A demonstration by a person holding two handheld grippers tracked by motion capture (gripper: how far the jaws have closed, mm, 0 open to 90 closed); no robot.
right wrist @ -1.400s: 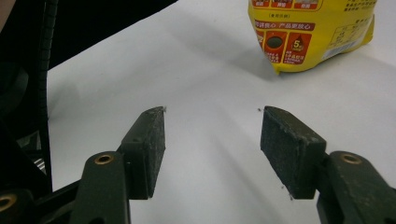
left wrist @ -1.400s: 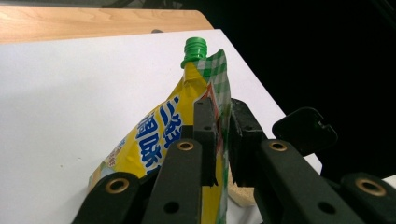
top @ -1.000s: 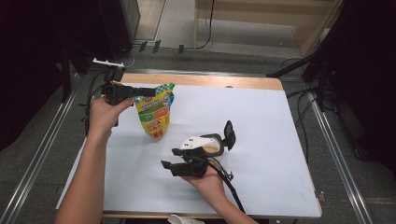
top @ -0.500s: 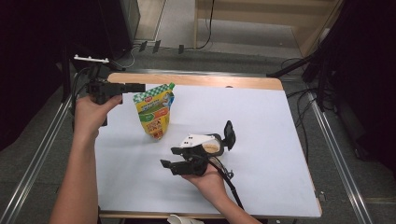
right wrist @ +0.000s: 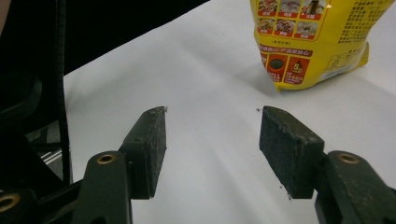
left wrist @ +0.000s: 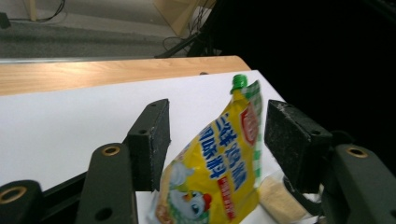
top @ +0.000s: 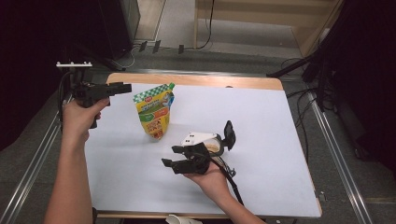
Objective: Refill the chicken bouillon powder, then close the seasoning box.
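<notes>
Two grippers are seen over a white surface (top: 280, 140) on which a yellow spouted pouch (top: 154, 112) stands upright, towards the far left. The left gripper (top: 122, 87) is held raised at the far-left edge, just to the left of the pouch's green-capped top, pointing right. In the left gripper view its fingers (left wrist: 154, 140) are set wide apart, with the pouch (left wrist: 219, 163) framed between them but lying beyond them, untouched. The right gripper (top: 175, 156) is held low over the near middle of the surface, right of and nearer than the pouch; in the right gripper view its fingers (right wrist: 287, 149) are likewise spread apart with nothing between them, and the base of the pouch (right wrist: 317, 42) is seen farther off. A white and black device (top: 210, 140) lies on the surface just beyond the right hand.

The step in hand is judged to be the approach of the left gripper to the pouch; no grasp has yet been made. For the next move, the left gripper would need to be brought rightward so that the upper part of the pouch passes between the fingers, which would then be closed gently, since a soft standing pouch is likely to tip or buckle if pushed sideways first.
</notes>
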